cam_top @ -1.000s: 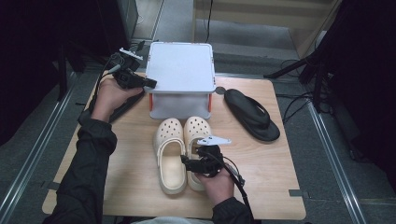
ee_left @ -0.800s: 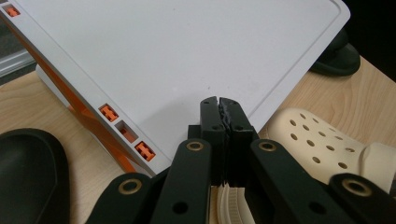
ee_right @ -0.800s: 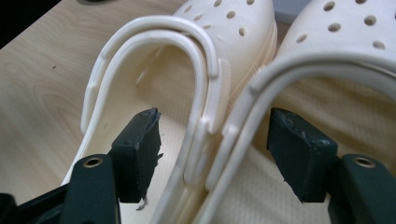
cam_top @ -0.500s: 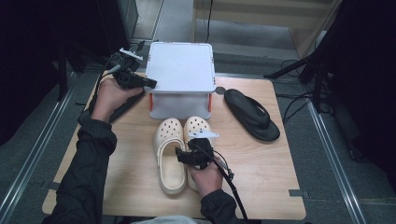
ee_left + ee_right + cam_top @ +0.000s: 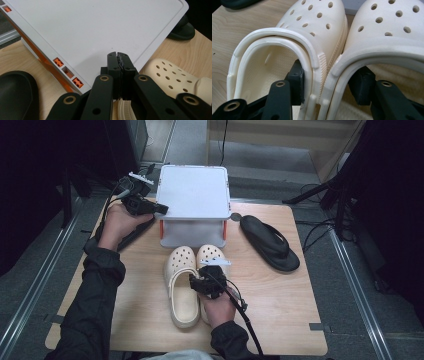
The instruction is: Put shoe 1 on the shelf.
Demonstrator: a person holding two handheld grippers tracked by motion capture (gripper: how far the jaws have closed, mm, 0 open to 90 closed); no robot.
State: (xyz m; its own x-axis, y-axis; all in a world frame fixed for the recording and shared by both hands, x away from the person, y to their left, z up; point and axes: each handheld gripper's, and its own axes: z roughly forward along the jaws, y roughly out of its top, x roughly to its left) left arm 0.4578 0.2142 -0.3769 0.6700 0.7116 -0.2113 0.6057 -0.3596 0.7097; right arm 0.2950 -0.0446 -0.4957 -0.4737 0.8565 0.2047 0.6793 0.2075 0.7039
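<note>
A pair of cream clogs lies side by side mid-table, the left clog (image 5: 179,270) (image 5: 317,22) touching the right clog (image 5: 212,254) (image 5: 387,30). My right gripper (image 5: 202,280) (image 5: 329,80) stands over their openings. One jaw is inside each clog, and the two touching inner walls are pinched between the jaws. My left gripper (image 5: 162,210) (image 5: 117,56) is shut on nothing and hovers at the left front corner of the white lidded box (image 5: 194,190) (image 5: 87,32).
A black flip-flop (image 5: 270,242) (image 5: 181,28) lies right of the box. Its mate (image 5: 132,232) (image 5: 17,95) lies on the left, partly under the left hand. The wooden table (image 5: 280,305) has bare room at the front right. Cables and metal rails run along the floor.
My right gripper has moved a little forward and left, from over the right clog to straddling both clogs' inner walls. The left gripper and the box stayed put.
</note>
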